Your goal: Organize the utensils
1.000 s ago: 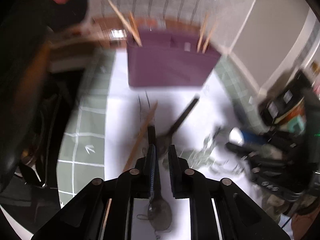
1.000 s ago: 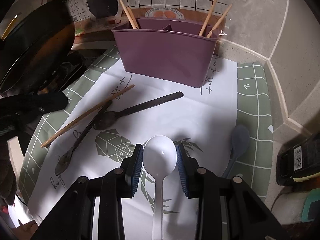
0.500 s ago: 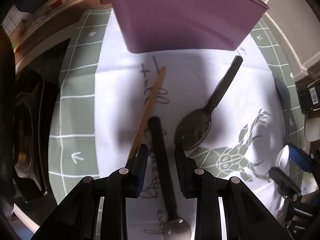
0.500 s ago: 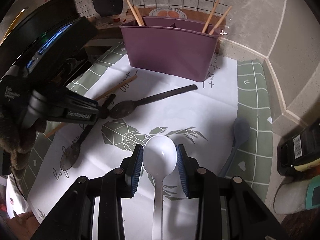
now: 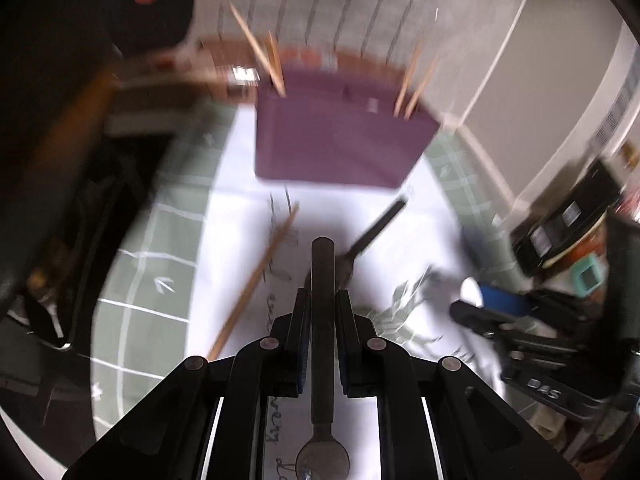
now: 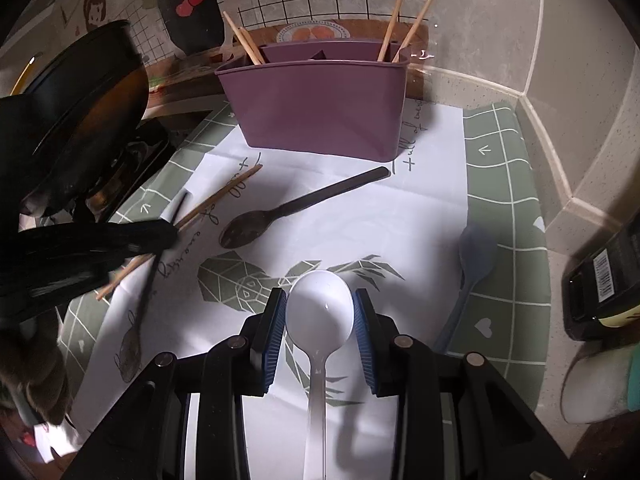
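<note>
My left gripper point(image 5: 323, 300) is closing, its pads pressing the handle of a dark metal spoon point(image 5: 322, 264) whose bowl hangs back toward the camera. In the right wrist view that gripper point(image 6: 160, 236) is a blur at the left with the spoon point(image 6: 138, 320) slanting under it. My right gripper point(image 6: 319, 294) is shut on the bowl of a white plastic spoon point(image 6: 320, 320). A purple holder point(image 6: 324, 108) stands at the back with chopsticks point(image 6: 244, 42) in both end compartments. A second dark spoon point(image 6: 288, 212) and a loose chopstick point(image 6: 224, 196) lie on the white paper.
A blue-grey spoon point(image 6: 472, 264) lies on the green grid mat point(image 6: 504, 184) at the right. A black pan point(image 6: 80, 100) looms at the left. A dark box point(image 6: 600, 280) sits by the right wall. A tiled wall rises behind the holder.
The left gripper dropped low with open jaws astride the dark spoon's handle, then shut on it and pulled back up. The right gripper kept still with the white spoon.
</note>
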`<action>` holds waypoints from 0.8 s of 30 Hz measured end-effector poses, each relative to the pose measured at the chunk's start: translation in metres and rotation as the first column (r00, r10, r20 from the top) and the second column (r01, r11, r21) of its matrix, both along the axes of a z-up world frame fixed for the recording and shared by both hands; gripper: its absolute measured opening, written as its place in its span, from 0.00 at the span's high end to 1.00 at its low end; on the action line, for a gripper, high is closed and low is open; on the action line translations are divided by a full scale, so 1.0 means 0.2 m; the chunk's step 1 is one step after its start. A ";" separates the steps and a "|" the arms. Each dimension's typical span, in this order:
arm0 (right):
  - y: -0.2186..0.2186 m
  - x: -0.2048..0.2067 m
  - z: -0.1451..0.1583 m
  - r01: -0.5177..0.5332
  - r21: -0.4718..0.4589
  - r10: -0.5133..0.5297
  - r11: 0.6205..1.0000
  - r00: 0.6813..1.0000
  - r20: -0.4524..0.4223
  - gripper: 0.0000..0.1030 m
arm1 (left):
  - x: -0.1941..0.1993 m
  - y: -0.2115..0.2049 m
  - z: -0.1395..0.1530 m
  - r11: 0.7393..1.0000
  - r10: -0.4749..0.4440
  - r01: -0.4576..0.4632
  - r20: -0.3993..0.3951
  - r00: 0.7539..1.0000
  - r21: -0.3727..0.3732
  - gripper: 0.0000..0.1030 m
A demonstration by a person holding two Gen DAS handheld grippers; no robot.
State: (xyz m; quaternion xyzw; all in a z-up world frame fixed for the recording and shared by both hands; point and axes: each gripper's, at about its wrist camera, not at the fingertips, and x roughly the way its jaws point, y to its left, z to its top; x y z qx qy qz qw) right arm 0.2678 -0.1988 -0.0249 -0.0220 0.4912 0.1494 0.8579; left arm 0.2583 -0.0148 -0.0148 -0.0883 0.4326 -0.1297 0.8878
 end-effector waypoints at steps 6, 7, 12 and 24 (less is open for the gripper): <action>0.02 -0.02 0.23 0.005 0.081 -0.015 0.997 0.992 0.126 0.70 | -0.05 0.11 0.32 0.998 0.020 -0.008 0.184 0.983 -0.070 0.91; 0.02 -0.03 0.29 0.003 0.089 -0.017 0.996 0.989 0.150 0.70 | -0.07 0.11 0.40 0.997 0.023 -0.006 0.221 0.975 -0.074 0.95; 0.05 -0.02 0.66 -0.018 0.104 -0.016 0.994 0.949 0.316 0.70 | -0.08 0.11 0.77 0.998 0.015 0.010 0.375 0.927 -0.064 0.95; 0.14 0.11 1.06 -0.035 0.016 0.024 0.999 0.894 0.448 0.70 | 0.11 0.05 0.81 0.995 -0.095 0.098 0.319 0.943 0.008 0.93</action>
